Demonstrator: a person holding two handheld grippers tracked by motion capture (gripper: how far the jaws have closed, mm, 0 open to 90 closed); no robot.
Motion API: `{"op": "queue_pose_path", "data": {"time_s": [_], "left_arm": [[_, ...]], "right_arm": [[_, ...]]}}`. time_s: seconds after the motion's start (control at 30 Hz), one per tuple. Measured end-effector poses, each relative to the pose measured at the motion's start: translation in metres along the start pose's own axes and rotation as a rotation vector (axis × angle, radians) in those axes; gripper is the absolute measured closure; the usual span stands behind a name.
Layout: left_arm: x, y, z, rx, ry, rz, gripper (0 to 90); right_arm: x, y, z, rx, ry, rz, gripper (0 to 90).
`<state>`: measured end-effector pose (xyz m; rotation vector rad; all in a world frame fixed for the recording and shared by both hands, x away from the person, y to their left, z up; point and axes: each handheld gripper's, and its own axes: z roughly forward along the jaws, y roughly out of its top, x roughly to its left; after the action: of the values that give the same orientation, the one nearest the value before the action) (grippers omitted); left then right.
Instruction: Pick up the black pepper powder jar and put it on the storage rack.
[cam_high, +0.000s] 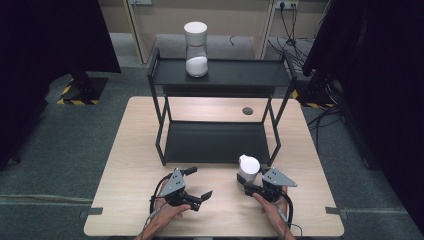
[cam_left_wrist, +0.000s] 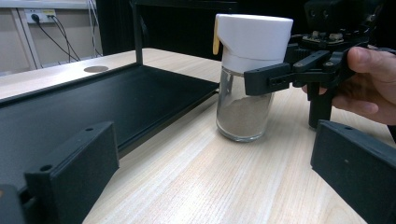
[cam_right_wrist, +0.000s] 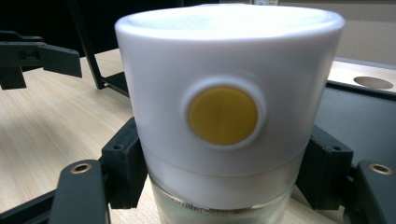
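A glass jar (cam_high: 248, 167) with a white lid stands on the wooden table (cam_high: 135, 150) just in front of the black rack's lower shelf (cam_high: 215, 142). In the left gripper view the jar (cam_left_wrist: 243, 107) holds brownish powder. My right gripper (cam_high: 246, 181) is shut on it, one jaw on each side below the lid (cam_right_wrist: 224, 70), which carries a yellow round button. In the left gripper view one of the right gripper's fingers (cam_left_wrist: 268, 79) lies across the glass. My left gripper (cam_high: 198, 183) is open and holds nothing, a short way left of the jar, its jaws wide apart in its own view (cam_left_wrist: 215, 186).
A second white-lidded jar (cam_high: 196, 49) with white contents stands on the rack's top shelf (cam_high: 240, 75). A round cable hole (cam_high: 247, 111) sits in the table behind the rack. The rack's posts (cam_high: 161, 130) stand at the shelf corners. Dark curtains flank the table.
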<state>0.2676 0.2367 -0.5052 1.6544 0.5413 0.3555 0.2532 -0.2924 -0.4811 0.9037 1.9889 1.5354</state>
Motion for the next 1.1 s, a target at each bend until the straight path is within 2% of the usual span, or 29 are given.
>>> {"op": "queue_pose_path", "data": {"time_s": [0.1, 0.23, 0.77, 1.1], "left_arm": [[0.0, 0.0, 0.0, -0.001, -0.001, -0.001, 0.2], [0.0, 0.0, 0.0, -0.002, 0.001, -0.003, 0.2], [0.002, -0.001, 0.0, -0.002, 0.0, -0.008, 0.2], [0.002, -0.002, -0.001, -0.006, 0.005, -0.018, 0.2]], "right_arm": [[0.002, 0.002, -0.001, 0.005, -0.012, -0.009, 30.2], [0.0, 0.003, -0.004, -0.001, -0.008, 0.023, 30.5], [0.002, 0.016, -0.017, -0.027, -0.012, -0.012, 30.6], [0.003, 0.036, -0.022, -0.041, 0.009, -0.046, 30.6]]}}
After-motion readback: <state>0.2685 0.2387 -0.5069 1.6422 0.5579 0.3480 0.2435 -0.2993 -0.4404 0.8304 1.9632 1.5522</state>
